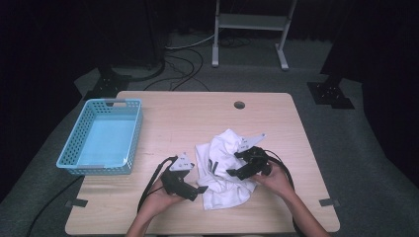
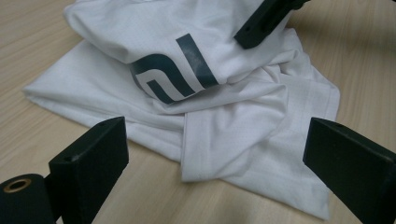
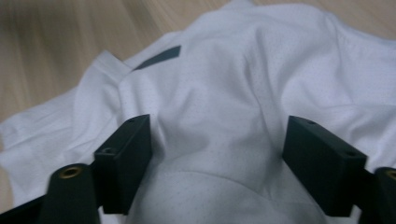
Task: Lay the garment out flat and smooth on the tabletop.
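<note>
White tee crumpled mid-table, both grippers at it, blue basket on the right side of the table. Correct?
Not quite: the blue basket sits on the left side of the table, as the high view shows. The white tee is crumpled mid-table, with the left gripper and right gripper at it.

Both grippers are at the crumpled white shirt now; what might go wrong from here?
The right gripper straddles a raised fold of the white shirt with its jaws apart; closing there may pinch several layers at once. The left gripper stands open just short of the hem, which lies flat on the table, so its jaws could slide over the cloth. Any pull may drag the bunched shirt instead of spreading it.
</note>
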A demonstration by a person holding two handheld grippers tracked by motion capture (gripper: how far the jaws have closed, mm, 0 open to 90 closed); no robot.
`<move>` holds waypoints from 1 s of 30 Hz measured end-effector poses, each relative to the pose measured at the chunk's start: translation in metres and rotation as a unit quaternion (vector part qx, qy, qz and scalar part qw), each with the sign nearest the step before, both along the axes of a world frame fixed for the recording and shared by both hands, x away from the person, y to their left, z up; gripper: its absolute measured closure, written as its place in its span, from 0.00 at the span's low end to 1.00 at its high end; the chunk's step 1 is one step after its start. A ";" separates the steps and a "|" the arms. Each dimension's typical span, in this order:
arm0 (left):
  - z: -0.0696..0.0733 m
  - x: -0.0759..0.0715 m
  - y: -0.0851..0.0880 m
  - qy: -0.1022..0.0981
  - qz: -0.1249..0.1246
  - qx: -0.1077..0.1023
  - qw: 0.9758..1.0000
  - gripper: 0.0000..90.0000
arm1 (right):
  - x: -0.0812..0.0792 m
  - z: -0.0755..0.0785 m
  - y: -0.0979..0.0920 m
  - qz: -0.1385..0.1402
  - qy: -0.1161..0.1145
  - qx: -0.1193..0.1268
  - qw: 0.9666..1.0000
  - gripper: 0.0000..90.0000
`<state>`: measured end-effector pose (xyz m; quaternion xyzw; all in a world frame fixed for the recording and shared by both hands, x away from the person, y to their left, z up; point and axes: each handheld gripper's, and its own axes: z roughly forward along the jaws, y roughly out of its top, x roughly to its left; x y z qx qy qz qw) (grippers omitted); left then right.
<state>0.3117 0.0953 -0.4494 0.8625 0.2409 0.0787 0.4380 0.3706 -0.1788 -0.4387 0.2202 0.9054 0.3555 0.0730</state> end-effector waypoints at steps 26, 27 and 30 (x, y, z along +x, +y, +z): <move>-0.017 0.025 -0.045 0.028 -0.035 0.040 0.998 0.37 | -0.021 0.030 -0.047 0.013 -0.010 0.016 1.000 0.86; -0.017 0.026 -0.046 0.027 -0.035 0.042 0.998 0.37 | -0.022 0.031 -0.051 0.010 -0.010 0.015 1.000 0.86; -0.017 0.026 -0.049 0.020 -0.043 0.057 0.997 0.40 | -0.026 0.029 -0.065 -0.001 -0.008 0.014 1.000 0.87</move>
